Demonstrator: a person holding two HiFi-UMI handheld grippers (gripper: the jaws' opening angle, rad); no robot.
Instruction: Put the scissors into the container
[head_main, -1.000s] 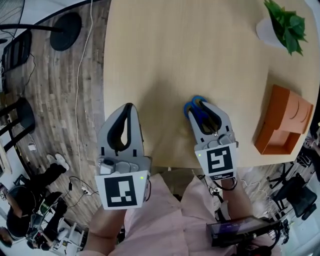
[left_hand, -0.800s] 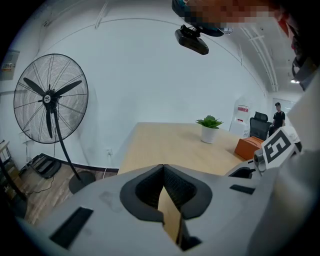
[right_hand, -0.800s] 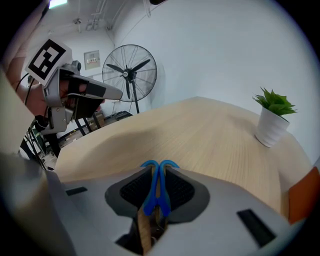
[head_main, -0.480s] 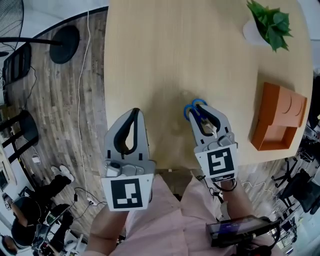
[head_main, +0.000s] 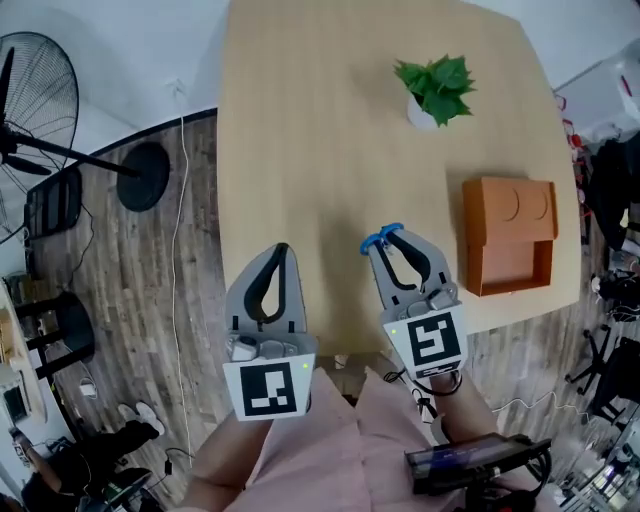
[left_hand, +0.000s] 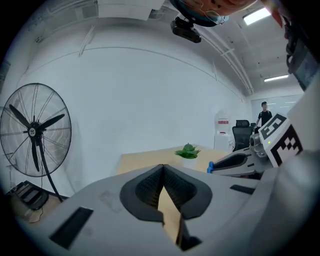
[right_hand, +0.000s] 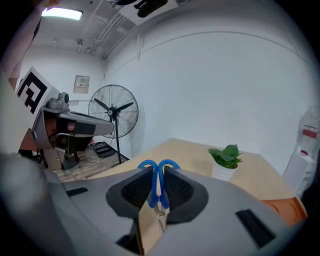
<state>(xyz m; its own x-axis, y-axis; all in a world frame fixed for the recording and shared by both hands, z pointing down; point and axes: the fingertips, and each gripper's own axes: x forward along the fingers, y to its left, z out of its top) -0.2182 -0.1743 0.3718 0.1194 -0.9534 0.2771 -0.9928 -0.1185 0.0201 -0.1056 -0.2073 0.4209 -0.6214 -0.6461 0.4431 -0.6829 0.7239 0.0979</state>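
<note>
My right gripper (head_main: 388, 237) is shut on blue-handled scissors (head_main: 378, 239), held above the wooden table (head_main: 320, 120) near its front edge. In the right gripper view the two blue handle loops (right_hand: 159, 170) stick out past the pads (right_hand: 133, 187), and the metal blades lie back between the jaws. The orange container (head_main: 508, 248) sits open on the table to the right of that gripper, apart from it. My left gripper (head_main: 281, 250) hovers at the table's front edge, its jaws closed with nothing between them; the left gripper view shows its pads (left_hand: 150, 186) meeting.
A small potted plant (head_main: 436, 88) in a white pot stands at the far right part of the table. A standing fan (head_main: 40, 100) and its round base (head_main: 144, 176) are on the wooden floor to the left. Cables run along the floor beside the table.
The head view has tilted up, so the table, plant and container appear lower and nearer the centre. Both grippers have lifted a little; the scissors stay clamped in the right one.
</note>
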